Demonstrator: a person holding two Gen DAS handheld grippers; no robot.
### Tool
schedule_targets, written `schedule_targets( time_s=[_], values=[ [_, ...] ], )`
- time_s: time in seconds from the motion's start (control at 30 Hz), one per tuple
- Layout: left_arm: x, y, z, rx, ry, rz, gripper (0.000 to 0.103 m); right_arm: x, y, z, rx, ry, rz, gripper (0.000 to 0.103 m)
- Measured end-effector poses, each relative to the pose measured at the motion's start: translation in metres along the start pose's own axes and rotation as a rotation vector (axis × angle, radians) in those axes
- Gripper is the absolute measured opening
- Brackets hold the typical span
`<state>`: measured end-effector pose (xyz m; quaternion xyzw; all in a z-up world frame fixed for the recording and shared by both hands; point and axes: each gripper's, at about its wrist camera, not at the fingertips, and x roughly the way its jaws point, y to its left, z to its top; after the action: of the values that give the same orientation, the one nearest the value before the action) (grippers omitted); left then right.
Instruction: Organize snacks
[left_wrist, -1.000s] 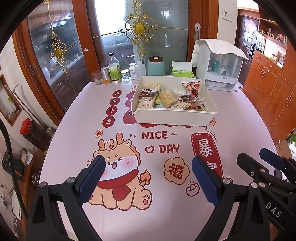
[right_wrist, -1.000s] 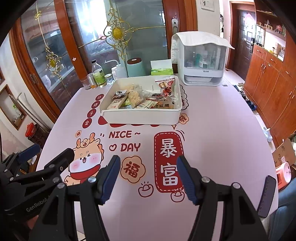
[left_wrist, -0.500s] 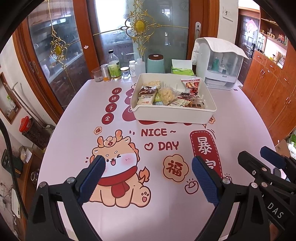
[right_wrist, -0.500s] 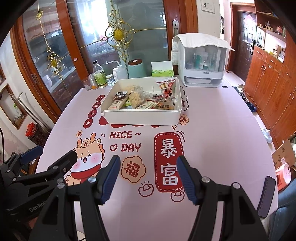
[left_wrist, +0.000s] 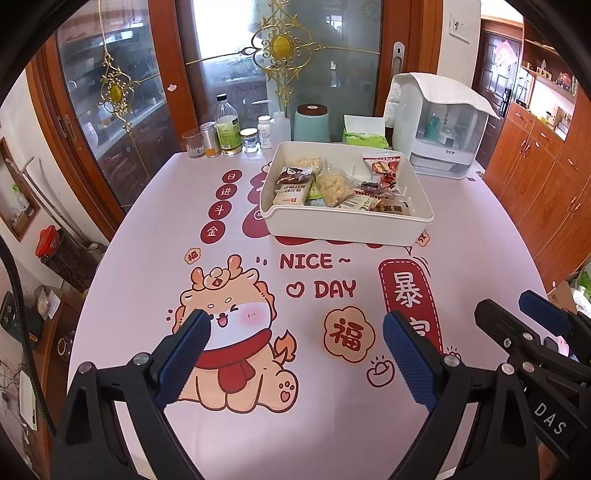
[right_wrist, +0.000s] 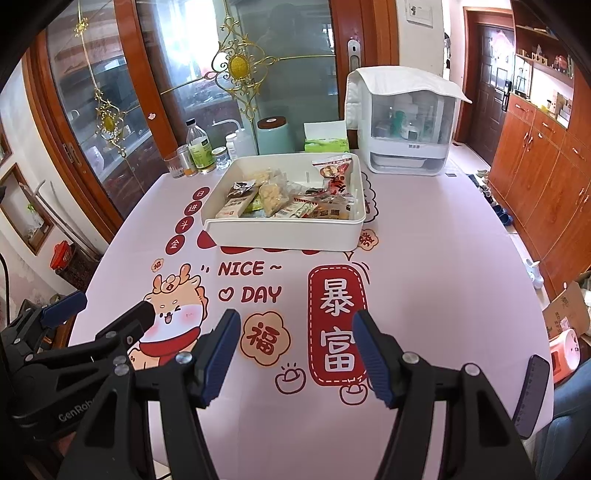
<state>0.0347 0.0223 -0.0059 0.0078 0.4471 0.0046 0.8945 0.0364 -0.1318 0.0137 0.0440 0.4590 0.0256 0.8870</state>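
Note:
A white rectangular tray (left_wrist: 343, 225) stands at the far middle of the pink printed table; it also shows in the right wrist view (right_wrist: 288, 233). Several wrapped snacks (left_wrist: 332, 186) lie inside it, among them a red packet (right_wrist: 334, 173) leaning on the far right wall. My left gripper (left_wrist: 295, 350) is open and empty, low over the near table. My right gripper (right_wrist: 295, 354) is open and empty beside it, to its right. Both are well short of the tray.
Behind the tray stand a bottle (left_wrist: 227, 127), jars, a glass (left_wrist: 192, 144), a teal canister (left_wrist: 312, 122), a tissue pack (left_wrist: 364, 134) and a white covered storage box (left_wrist: 439, 129). Glass doors are behind the table, wooden cabinets (right_wrist: 546, 177) at right.
Both grippers have drawn back a little from the tray and risen slightly; the tray sits a bit higher in both views. Jaws stay open.

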Motion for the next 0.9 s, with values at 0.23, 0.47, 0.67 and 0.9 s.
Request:
schedule_targets(
  time_s=[0.23, 0.47, 0.67, 0.9],
  values=[
    [0.0037, -0.0022, 0.0039, -0.002, 0.006, 0.002, 0.094, 0.004, -0.0039, 0.0025, -0.001, 0.008, 0.003, 0.064],
    [0.0045, -0.002, 0.0037, -0.004, 0.007, 0.006, 0.094, 0.0051, -0.0049, 0.0028, -0.001, 0.009, 0.008, 0.064],
    [0.0053, -0.0025, 0.0039, -0.01, 0.01, 0.008, 0.094, 0.0046, -0.0038, 0.0027, 0.002, 0.01, 0.008, 0.064],
    [0.0051, -0.0029, 0.0027, -0.011, 0.01, 0.012, 0.094, 0.0041, -0.0036, 0.0026, 0.005, 0.009, 0.009, 0.064]
  ],
)
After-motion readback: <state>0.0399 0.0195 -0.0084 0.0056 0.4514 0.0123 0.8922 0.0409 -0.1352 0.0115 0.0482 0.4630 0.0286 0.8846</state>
